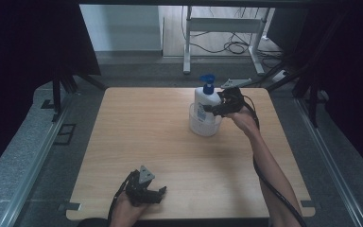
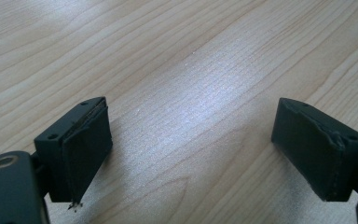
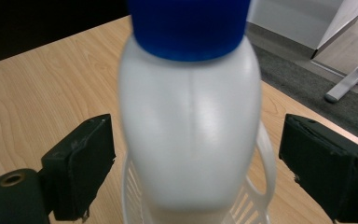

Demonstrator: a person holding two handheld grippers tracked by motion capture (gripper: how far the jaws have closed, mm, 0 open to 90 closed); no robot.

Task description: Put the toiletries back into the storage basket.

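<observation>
My right gripper sits level with the bottle, which stands straight ahead between the jaws; both pads are clear of its sides, a gap showing on each, so the claw is spread and pinching nothing. The bottle's long axis is upright, blue pump on top; it stands inside the basket, a white slotted cup at the far right of the table, and nothing else can be made out in that cup. I judge the bottle is set down and the next move is to draw the right gripper straight back along its own line, away from the bottle, without clipping the basket rim. My left gripper rests at the near edge, jaws spread over bare wood, holding nothing; it is well apart from the bottle, so the right hand is far nearer.
</observation>
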